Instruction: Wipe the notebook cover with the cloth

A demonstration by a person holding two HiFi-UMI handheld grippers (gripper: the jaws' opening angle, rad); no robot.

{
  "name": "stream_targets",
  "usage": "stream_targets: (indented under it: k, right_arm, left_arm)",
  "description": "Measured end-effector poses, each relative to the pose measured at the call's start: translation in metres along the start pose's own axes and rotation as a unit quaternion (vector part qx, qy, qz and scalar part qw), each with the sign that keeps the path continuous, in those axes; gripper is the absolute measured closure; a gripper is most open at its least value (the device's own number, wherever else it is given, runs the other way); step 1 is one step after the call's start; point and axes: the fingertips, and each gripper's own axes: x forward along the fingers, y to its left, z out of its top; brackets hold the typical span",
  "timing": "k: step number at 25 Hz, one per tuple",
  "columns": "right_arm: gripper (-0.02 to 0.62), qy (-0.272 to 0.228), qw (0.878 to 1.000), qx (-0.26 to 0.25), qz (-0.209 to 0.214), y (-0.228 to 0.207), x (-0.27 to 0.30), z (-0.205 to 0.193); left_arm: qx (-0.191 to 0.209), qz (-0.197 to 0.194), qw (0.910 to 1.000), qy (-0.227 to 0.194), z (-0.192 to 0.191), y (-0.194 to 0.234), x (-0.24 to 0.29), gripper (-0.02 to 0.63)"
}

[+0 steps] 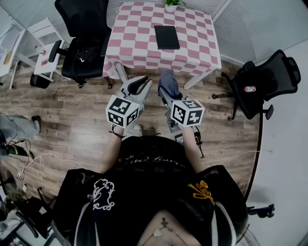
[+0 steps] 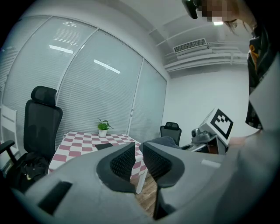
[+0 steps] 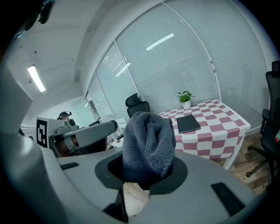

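The black notebook point(image 1: 166, 37) lies flat on the pink-and-white checked table point(image 1: 137, 45), well ahead of both grippers. In the right gripper view the notebook point(image 3: 188, 124) shows beyond a grey-blue cloth point(image 3: 148, 140). My right gripper point(image 1: 166, 92) is shut on this cloth point(image 1: 168, 82), which bunches up over its tips. My left gripper point(image 1: 140, 84) hangs beside it over the wooden floor, short of the table's near edge. The left gripper point(image 2: 139, 146) holds nothing, and only a thin slit separates its jaws. The notebook point(image 2: 104, 146) is small and far in that view.
A potted plant point(image 1: 172, 3) stands at the table's far edge. One black office chair point(image 1: 82, 43) sits left of the table and another point(image 1: 267, 81) to the right. A white chair point(image 1: 43, 48) is at the far left. Cables point(image 1: 29, 158) trail on the floor.
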Motion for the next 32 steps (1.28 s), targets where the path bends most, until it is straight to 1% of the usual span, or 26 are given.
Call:
stream_targets:
  k: [6, 10, 14, 18, 23, 27, 32]
  right_arm:
    - [0.514, -0.002, 1.0, 0.006, -0.012, 0.003, 0.018, 0.006]
    - [0.514, -0.005, 1.0, 0.01, -0.028, 0.0, 0.025, 0.006]
    - [0.514, 0.002, 0.999, 0.016, -0.052, -0.008, 0.028, 0.001]
    - [0.514, 0.016, 0.998, 0.015, -0.064, -0.021, 0.031, 0.001]
    - [0.514, 0.019, 0.998, 0.018, -0.065, -0.049, 0.041, 0.01]
    - [0.514, 0.025, 0.998, 0.018, -0.054, -0.085, 0.057, 0.023]
    - [0.514, 0.032, 0.999, 0.01, -0.039, -0.148, 0.081, 0.065]
  left_arm:
    - [0.004, -0.007, 1.0, -0.001, 0.003, 0.023, -0.001, 0.558]
    - [0.003, -0.013, 0.9999, 0.005, 0.0, 0.037, -0.003, 0.557]
    - [-0.007, -0.017, 0.9997, 0.016, -0.011, 0.049, -0.003, 0.558]
    - [-0.021, -0.019, 0.9994, 0.021, -0.017, 0.056, 0.007, 0.558]
    - [-0.024, -0.012, 0.9992, 0.028, -0.022, 0.065, 0.033, 0.558]
    - [-0.023, 0.012, 0.9989, 0.038, -0.026, 0.08, 0.062, 0.554]
    - [-0.019, 0.045, 0.9977, 0.047, -0.016, 0.103, 0.122, 0.499]
